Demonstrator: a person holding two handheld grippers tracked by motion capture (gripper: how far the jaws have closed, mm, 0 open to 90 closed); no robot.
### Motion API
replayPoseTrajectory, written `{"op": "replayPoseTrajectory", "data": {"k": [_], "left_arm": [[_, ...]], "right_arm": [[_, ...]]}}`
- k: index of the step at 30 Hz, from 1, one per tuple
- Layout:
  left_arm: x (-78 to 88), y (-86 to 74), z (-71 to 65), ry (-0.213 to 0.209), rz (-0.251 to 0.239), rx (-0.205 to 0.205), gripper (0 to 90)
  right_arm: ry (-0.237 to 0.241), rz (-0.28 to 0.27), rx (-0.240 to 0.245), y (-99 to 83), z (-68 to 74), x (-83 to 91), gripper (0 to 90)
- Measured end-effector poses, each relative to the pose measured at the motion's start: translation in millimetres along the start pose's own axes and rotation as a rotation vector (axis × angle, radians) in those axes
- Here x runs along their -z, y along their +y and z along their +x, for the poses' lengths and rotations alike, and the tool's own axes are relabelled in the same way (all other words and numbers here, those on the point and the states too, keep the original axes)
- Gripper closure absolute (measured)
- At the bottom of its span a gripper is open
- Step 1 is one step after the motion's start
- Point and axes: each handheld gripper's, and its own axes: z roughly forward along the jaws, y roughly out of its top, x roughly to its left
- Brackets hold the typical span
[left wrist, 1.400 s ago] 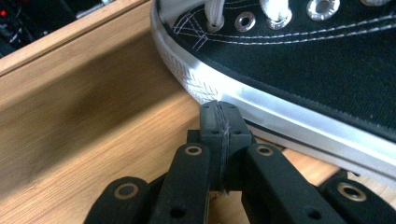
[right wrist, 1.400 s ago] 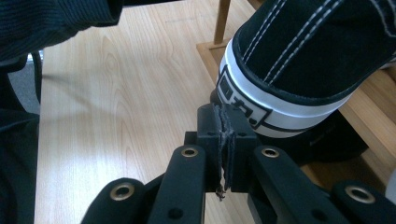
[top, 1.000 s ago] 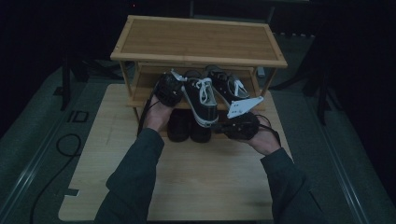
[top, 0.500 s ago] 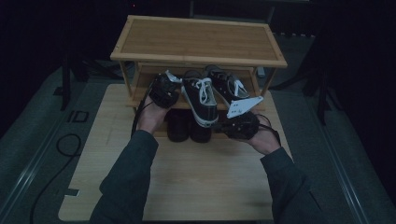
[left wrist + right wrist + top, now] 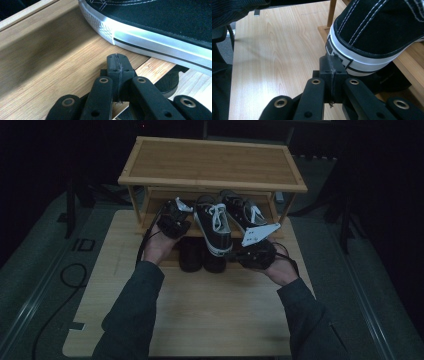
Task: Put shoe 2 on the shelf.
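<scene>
A black-and-white sneaker [image 5: 212,227] lies on the lower shelf [image 5: 150,222] of a bamboo shoe rack [image 5: 212,162]. Its heel hangs over the front edge toward me. A second matching sneaker [image 5: 245,212] sits to its right. My left gripper [image 5: 181,215] is shut and empty, just left of the first sneaker. In the left gripper view its tips [image 5: 117,58] hover over the shelf board [image 5: 62,65] beside the white sole [image 5: 155,42]. My right gripper [image 5: 239,252] is shut, with its tips [image 5: 333,61] right against that sneaker's heel [image 5: 352,60].
Two dark shoes [image 5: 200,257] stand on the light wooden table [image 5: 210,310] under the shelf's front edge; one [image 5: 392,77] lies below the heel in the right gripper view. The rack's top board is bare. Dark floor and a cable [image 5: 70,275] lie left of the table.
The left gripper has edged slightly left along the shelf. The right hand and both sneakers look unchanged.
</scene>
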Motion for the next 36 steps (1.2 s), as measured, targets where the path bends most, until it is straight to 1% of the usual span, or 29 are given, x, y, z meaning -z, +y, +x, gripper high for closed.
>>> {"op": "replayPoseTrajectory", "data": {"k": [3, 6, 12, 14, 19, 23, 25, 26, 27, 28, 29, 36], "left_arm": [[-0.1, -0.2, 0.5, -0.002, -0.001, 0.001, 90.0], [-0.9, -1.3, 1.3, -0.015, -0.013, 0.016, 90.0], [-1.2, -1.7, 1.3, -0.016, -0.017, 0.024, 90.0], [-1.2, -1.7, 1.3, -0.017, -0.017, 0.024, 90.0], [-1.4, -1.1, 0.6, -0.013, -0.015, 0.016, 90.0], [-1.4, -0.9, 0.7, -0.014, -0.014, 0.014, 90.0], [-1.5, -0.9, 0.5, -0.014, -0.014, 0.016, 90.0], [-1.5, -0.8, 0.5, -0.014, -0.013, 0.017, 90.0], [-1.5, -0.8, 0.5, -0.014, -0.013, 0.017, 90.0], [-1.4, -0.8, 0.4, -0.011, -0.013, 0.017, 90.0], [-1.5, -1.1, 0.7, -0.014, -0.015, 0.019, 90.0], [-1.5, -1.2, 0.4, -0.014, -0.016, 0.02, 90.0]], "right_arm": [[0.006, -0.007, 0.002, 1.1, 0.5, -2.8, 90.0], [0.008, -0.008, 0.007, 3.2, 1.7, -6.2, 90.0], [0.01, -0.011, 0.018, 8.0, 3.3, -12.9, 90.0], [0.006, -0.016, 0.025, 9.5, 4.6, -15.3, 90.0], [0.01, -0.026, 0.024, 10.1, 4.3, -19.1, 90.0], [0.004, -0.029, 0.024, 11.4, 5.0, -21.2, 90.0], [-0.012, -0.021, 0.036, 14.7, 6.3, -23.9, 90.0], [-0.028, -0.017, 0.036, 15.9, 6.8, -25.8, 90.0], [-0.028, -0.017, 0.036, 15.9, 6.8, -25.8, 90.0], [-0.044, -0.011, 0.037, 17.2, 6.2, -28.4, 90.0], [-0.024, -0.019, 0.027, 18.8, 4.2, -31.2, 90.0], [-0.035, -0.016, 0.042, 20.5, 4.7, -32.1, 90.0]]}}
